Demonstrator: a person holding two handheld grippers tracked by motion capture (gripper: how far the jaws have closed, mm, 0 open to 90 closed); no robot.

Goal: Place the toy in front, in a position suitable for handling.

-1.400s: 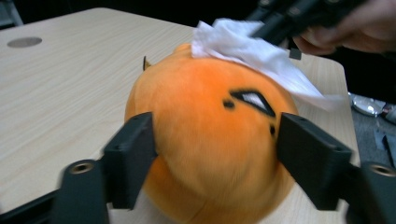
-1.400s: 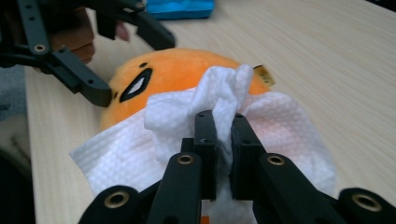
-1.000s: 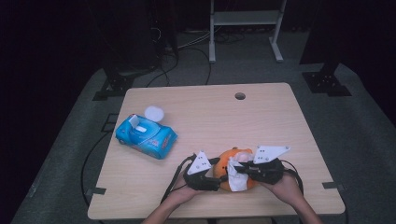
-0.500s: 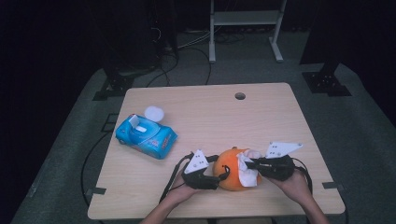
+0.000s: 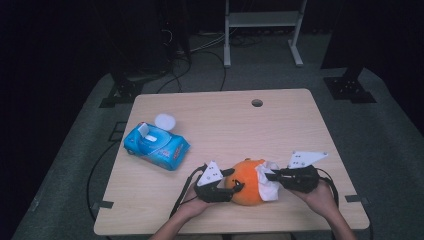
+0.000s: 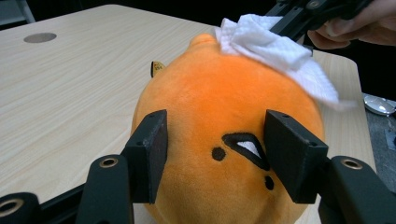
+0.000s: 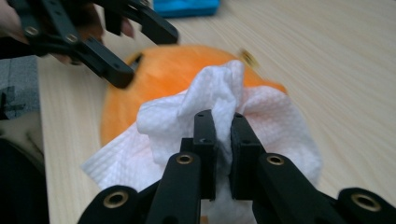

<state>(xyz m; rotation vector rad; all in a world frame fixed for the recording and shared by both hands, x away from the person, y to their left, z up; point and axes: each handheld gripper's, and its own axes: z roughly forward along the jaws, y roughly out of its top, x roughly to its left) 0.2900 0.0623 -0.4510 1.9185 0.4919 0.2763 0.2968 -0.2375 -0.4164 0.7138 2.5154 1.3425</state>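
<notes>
An orange plush toy [image 5: 247, 182] with a small stitched face lies near the table's front edge. My left gripper [image 5: 236, 186] holds it from the left. In the left gripper view its jaws have just been closing and the pads [image 6: 152, 154] now press into the plush [image 6: 224, 102] on either side of the face. My right gripper [image 5: 270, 176] is shut on a crumpled white wipe [image 5: 267, 184]. It holds the wipe against the plush's right side. In the right gripper view the wipe [image 7: 210, 107] bunches up between the closed jaws of the right gripper [image 7: 223, 116], with the plush [image 7: 154, 70] behind it.
A blue pack of wet wipes [image 5: 156, 146] lies at the table's left with its lid flipped up. A small white round piece [image 5: 165, 121] sits just behind it. A cable hole [image 5: 257, 103] is near the table's far edge. Cables trail off the front edge.
The right gripper has drawn the wipe rightward across the plush to its right side. The left gripper stays in place, and its jaws now stand closer together on the plush.
</notes>
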